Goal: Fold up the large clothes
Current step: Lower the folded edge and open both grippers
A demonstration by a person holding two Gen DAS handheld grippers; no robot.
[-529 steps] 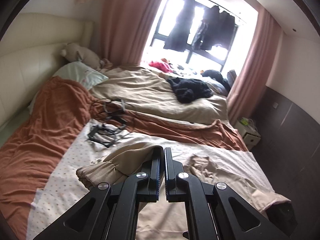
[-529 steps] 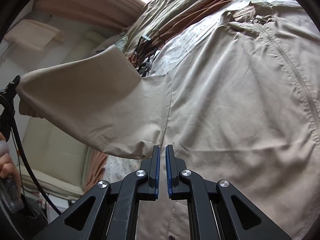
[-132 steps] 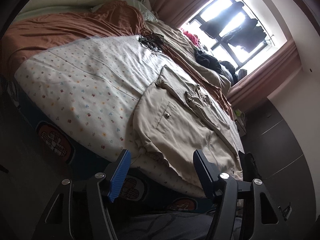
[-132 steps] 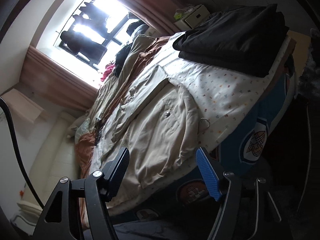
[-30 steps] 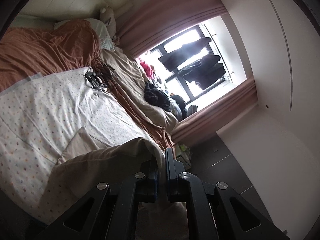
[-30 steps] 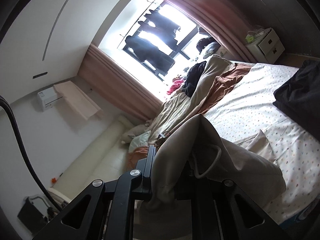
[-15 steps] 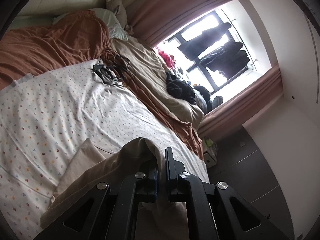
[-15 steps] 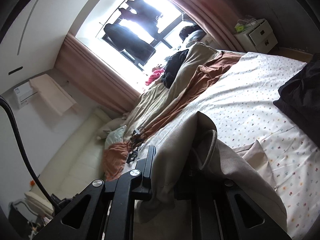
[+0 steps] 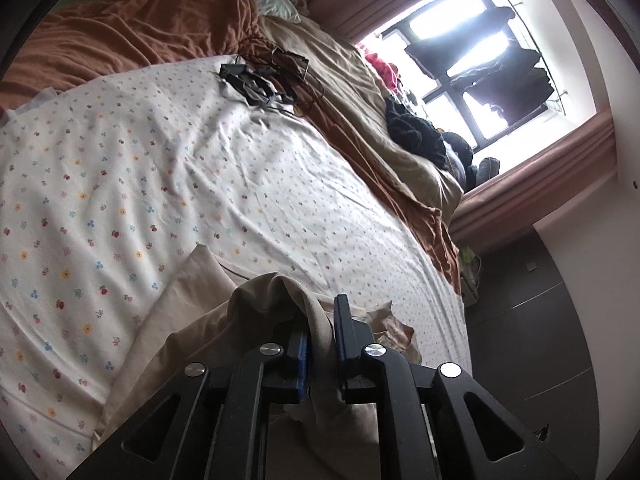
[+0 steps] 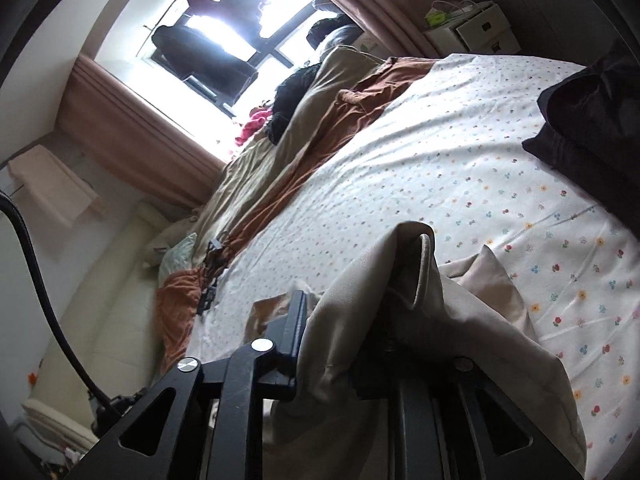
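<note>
My left gripper [image 9: 321,340] is clenched on a bunched fold of the beige jacket [image 9: 192,320]. My right gripper [image 10: 340,344] grasps another fold of it, fabric draped over its fingers. The jacket hangs from both grippers, its lower part resting on the floral bedsheet [image 9: 160,152]. A dark folded garment [image 10: 592,120] lies on the sheet, well apart.

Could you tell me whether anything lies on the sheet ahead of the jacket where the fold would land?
Nothing visible does: the floral sheet ahead of the beige jacket is bare; the cable tangle lies far beyond.
</note>
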